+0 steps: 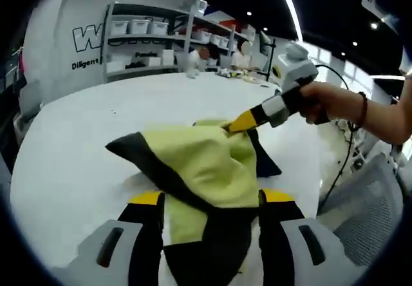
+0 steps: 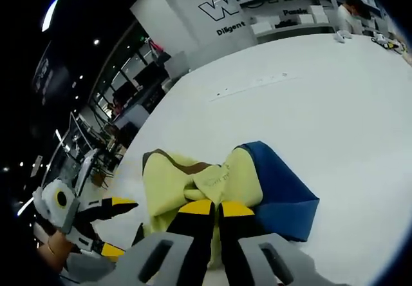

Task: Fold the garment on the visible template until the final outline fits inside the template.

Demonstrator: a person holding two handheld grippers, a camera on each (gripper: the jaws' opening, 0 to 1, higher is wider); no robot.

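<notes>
The garment (image 1: pixel 199 163) is yellow-green with dark panels and lies bunched on the white table (image 1: pixel 77 151). In the right gripper view it shows a blue panel (image 2: pixel 286 199) on its right side. My right gripper (image 2: pixel 217 207) is shut on a gathered fold of the yellow cloth, and it enters the left gripper view as a yellow tip (image 1: pixel 239 123) pinching the garment's far edge, held by a hand. My left gripper (image 1: pixel 212 197) has its jaws wide apart, with the garment's near dark part draped between them. In the right gripper view the left gripper (image 2: pixel 116 227) stands open at the garment's left edge.
Shelves with white bins (image 1: pixel 138 27) line the far wall, and a person (image 1: pixel 201 55) sits beyond the table. A grey chair (image 1: pixel 376 215) and a black cable (image 1: pixel 344 163) are off the table's right edge. Wide bare tabletop (image 2: pixel 309 99) stretches past the garment.
</notes>
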